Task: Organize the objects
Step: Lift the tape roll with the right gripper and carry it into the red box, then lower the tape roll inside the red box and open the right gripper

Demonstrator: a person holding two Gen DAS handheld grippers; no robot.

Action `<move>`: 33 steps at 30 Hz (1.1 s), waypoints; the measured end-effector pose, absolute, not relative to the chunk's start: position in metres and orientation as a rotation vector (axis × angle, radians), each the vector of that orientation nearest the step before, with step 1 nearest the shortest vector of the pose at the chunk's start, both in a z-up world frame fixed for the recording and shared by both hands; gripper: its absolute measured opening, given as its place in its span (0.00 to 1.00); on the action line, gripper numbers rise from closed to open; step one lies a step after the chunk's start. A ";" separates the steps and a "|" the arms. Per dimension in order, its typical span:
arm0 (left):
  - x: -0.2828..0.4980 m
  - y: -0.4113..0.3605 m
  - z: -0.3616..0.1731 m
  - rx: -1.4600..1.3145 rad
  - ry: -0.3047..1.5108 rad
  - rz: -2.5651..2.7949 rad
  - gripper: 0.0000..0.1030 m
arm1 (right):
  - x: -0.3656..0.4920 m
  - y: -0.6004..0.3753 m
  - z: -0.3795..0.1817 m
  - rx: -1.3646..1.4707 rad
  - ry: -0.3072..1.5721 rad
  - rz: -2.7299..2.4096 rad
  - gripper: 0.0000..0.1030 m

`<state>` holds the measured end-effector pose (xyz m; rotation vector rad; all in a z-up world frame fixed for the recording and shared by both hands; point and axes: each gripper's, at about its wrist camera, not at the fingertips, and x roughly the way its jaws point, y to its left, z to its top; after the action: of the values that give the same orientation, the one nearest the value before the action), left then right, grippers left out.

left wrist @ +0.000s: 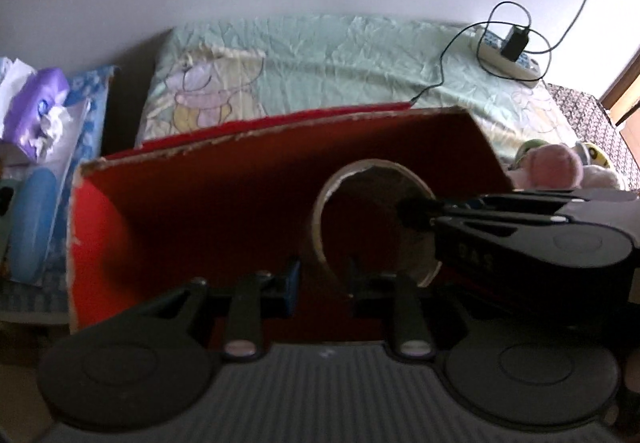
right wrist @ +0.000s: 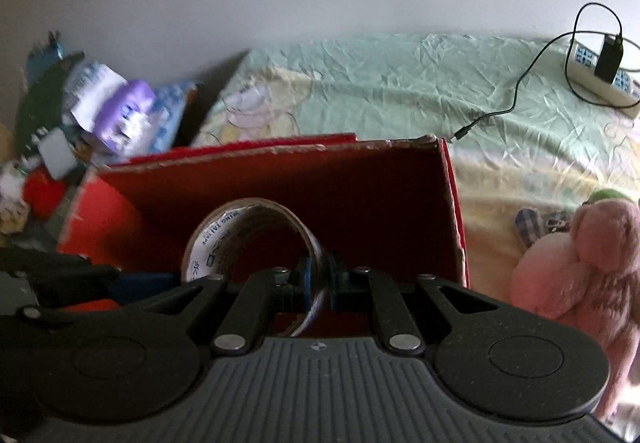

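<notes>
A red cardboard box (left wrist: 200,203) (right wrist: 380,195) stands open on the bed, its lid leaning behind it. My right gripper (right wrist: 320,279) is shut on the rim of a roll of clear packing tape (right wrist: 224,235), which it holds upright over the box's inside. In the left wrist view the same tape roll (left wrist: 324,211) hangs over the box, with the right gripper (left wrist: 416,213) reaching in from the right and pinching its rim. My left gripper (left wrist: 324,283) sits just in front of the roll, jaws a little apart, with nothing between the blue pads.
A wrinkled green bedsheet (left wrist: 320,59) lies behind the box. A power strip with a black charger and cable (right wrist: 600,71) rests at the far right. A pink plush toy (right wrist: 580,263) lies right of the box. A purple tissue pack (left wrist: 36,103) and clutter crowd the left.
</notes>
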<state>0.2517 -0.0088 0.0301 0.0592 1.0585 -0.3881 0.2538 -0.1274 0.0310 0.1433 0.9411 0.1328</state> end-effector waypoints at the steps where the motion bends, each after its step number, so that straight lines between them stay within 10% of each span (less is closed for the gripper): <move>1: 0.255 -0.007 0.026 0.053 1.062 -0.386 0.33 | 0.258 -0.127 0.028 0.135 0.952 0.128 0.08; 33: 0.295 0.027 -0.019 0.151 1.146 -0.030 0.45 | 0.255 -0.110 0.020 0.210 0.975 0.302 0.18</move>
<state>0.2954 0.0268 -0.0189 0.1514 1.1464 -0.0296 0.2553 -0.1103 0.0198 0.2103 0.9747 0.3025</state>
